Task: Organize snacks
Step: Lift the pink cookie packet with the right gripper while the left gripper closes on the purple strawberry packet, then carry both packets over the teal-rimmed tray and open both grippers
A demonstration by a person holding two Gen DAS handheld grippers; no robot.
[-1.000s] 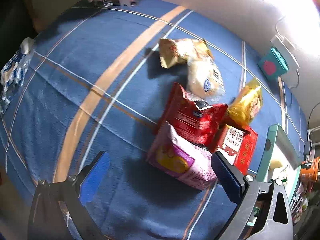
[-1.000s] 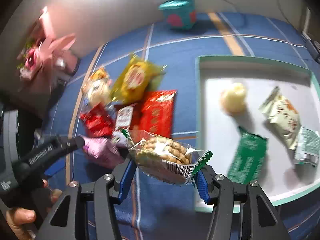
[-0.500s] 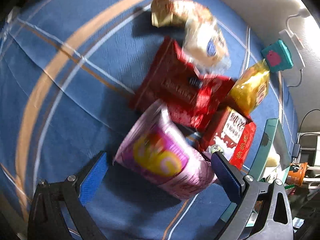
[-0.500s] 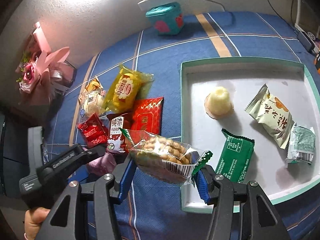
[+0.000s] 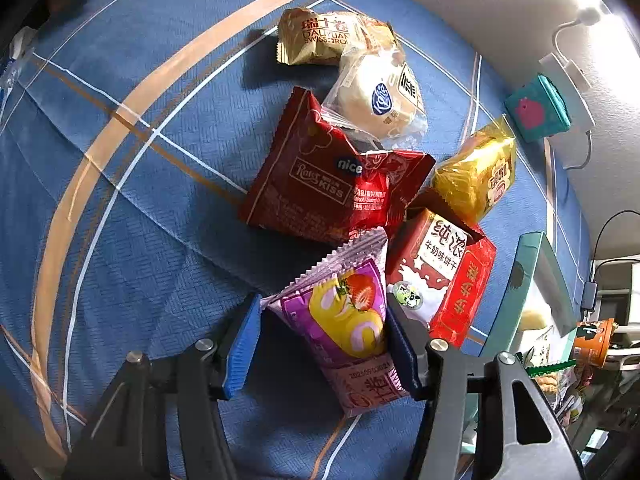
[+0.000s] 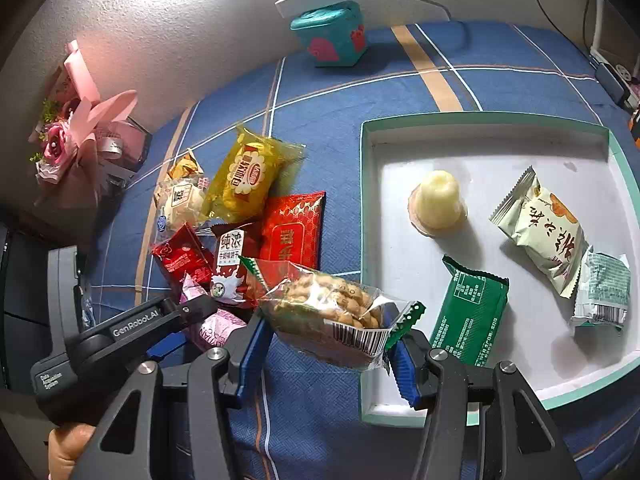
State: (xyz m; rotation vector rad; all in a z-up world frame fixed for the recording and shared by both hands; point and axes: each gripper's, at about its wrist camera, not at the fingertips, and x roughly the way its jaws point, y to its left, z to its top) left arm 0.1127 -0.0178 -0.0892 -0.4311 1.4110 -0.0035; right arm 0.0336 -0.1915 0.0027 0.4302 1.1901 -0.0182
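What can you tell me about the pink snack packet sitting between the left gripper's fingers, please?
The pink snack packet is a glossy foil pillow pack with zigzag-crimped ends, printed with a yellow swirl and a strawberry. It lies tilted on the blue tablecloth, its top edge against the red packet and milk biscuit packet. The left gripper has just been closing, and its blue pads now press both sides.

snack pile (image 6: 248,216) left of tray (image 6: 366,240) | 4 packets in tray
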